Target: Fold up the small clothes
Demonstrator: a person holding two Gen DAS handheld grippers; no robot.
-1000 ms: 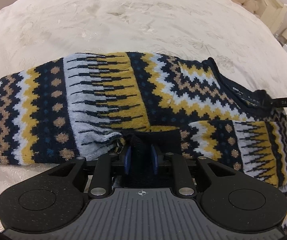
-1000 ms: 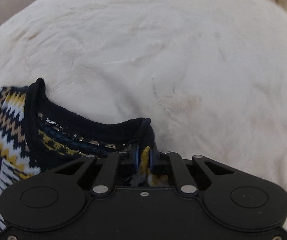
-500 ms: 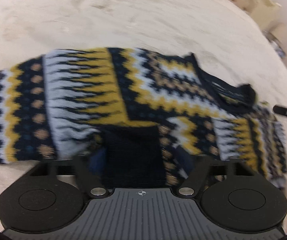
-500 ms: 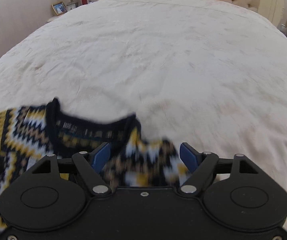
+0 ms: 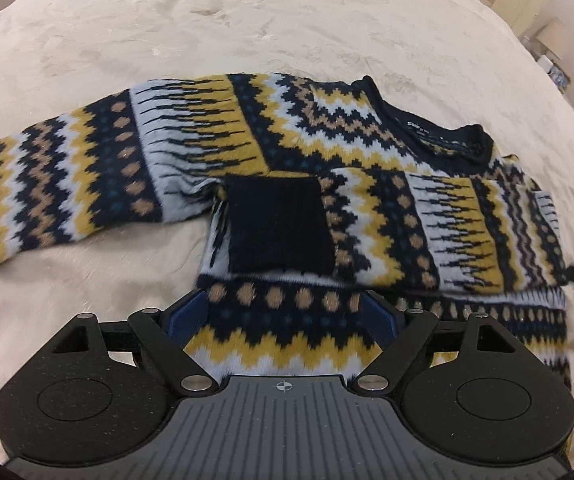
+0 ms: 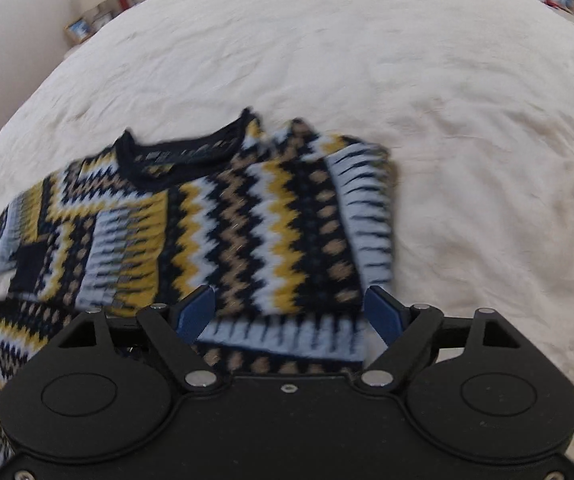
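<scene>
Left wrist: fuzzy zigzag-knit sweater (image 5: 327, 168)

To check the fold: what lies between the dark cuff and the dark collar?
In the left wrist view, only patterned sweater knit lies between cuff and collar.

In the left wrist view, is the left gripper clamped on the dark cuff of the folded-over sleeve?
No. The left gripper stands open, and the dark cuff lies flat on the sweater beyond its fingertips.

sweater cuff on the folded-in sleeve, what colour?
Plain dark navy cuff, unlike the zigzag-patterned sweater. Clearest in the left wrist view.
</scene>
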